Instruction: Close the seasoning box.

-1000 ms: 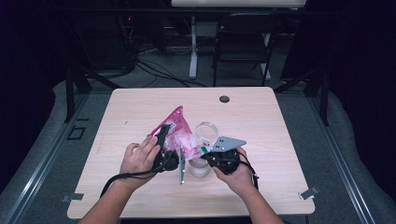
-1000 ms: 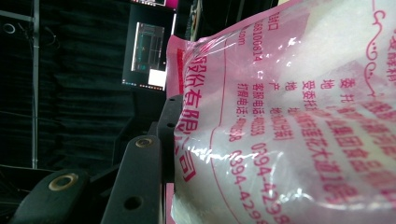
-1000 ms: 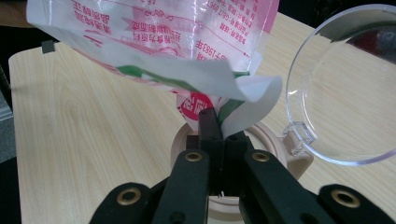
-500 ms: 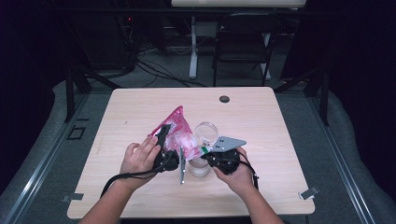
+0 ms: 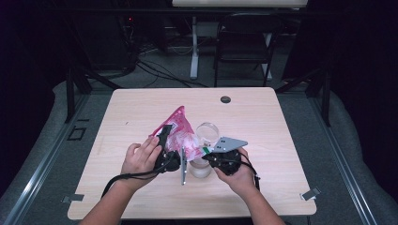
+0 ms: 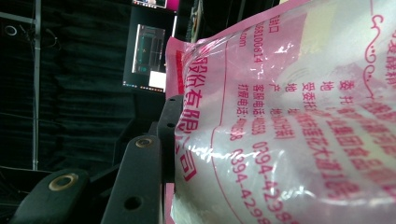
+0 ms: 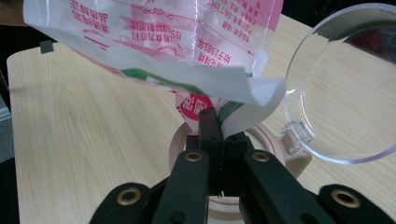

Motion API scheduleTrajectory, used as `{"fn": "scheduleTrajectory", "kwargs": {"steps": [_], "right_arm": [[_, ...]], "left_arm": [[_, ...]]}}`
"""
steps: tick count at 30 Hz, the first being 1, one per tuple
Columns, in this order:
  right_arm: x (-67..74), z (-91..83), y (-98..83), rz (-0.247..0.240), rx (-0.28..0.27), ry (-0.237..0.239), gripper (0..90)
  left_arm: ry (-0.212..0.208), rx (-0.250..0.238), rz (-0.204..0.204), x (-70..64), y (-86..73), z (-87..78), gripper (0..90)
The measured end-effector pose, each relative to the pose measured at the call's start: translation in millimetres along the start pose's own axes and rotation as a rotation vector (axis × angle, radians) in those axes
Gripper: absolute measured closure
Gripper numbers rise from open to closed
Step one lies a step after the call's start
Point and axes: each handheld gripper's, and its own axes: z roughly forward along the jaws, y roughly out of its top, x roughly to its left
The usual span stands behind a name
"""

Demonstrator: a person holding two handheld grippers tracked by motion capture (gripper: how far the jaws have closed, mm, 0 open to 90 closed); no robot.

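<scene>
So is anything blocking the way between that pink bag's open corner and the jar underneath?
Nothing visible does. The pink bag hangs right above the beige jar, whose clear lid is swung aside, and the right gripper pinches the bag's lower corner over the mouth.

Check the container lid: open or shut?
Open. The clear lid stands flipped up on its hinge beside the beige container, under the pink bag.

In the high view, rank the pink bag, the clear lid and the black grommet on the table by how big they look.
1. pink bag, largest.
2. clear lid, clearly smaller.
3. black grommet, smallest, though it sits farther from the camera.
</scene>
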Motion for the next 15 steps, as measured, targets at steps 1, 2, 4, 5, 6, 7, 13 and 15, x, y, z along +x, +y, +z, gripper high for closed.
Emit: {"fn": "scheduleTrajectory", "kwargs": {"steps": [1,2,4,5,6,7,13,15], "right_arm": [[-0.1,0.0,0.0,0.001,0.0,0.0,90.0],[-0.2,0.0,-0.1,0.001,0.0,0.0,90.0],[-0.3,0.1,-0.2,0.001,0.001,-0.001,90.0],[-0.4,0.1,-0.2,0.0,0.001,-0.001,90.0],[-0.6,0.1,-0.3,0.001,0.002,-0.001,90.0],[-0.7,0.1,-0.4,0.002,0.003,-0.001,90.0],[-0.8,0.2,-0.6,0.004,0.001,-0.001,90.0],[-0.8,0.2,-0.6,0.004,0.001,-0.001,90.0]], "left_arm": [[0.0,0.0,-0.001,0.0,0.1,0.1,64.0],[0.001,0.0,-0.001,-0.2,0.2,0.2,64.0],[0.004,-0.005,-0.002,-0.5,0.5,0.6,64.0],[0.003,-0.004,-0.001,-0.4,0.8,0.6,64.0],[-0.003,0.001,-0.004,-0.5,1.2,0.2,64.0],[0.0,-0.004,-0.004,-0.5,1.4,0.4,64.0],[0.004,-0.008,0.0,0.4,2.3,0.4,64.0],[0.005,-0.008,0.0,0.3,2.3,0.2,64.0]]}}
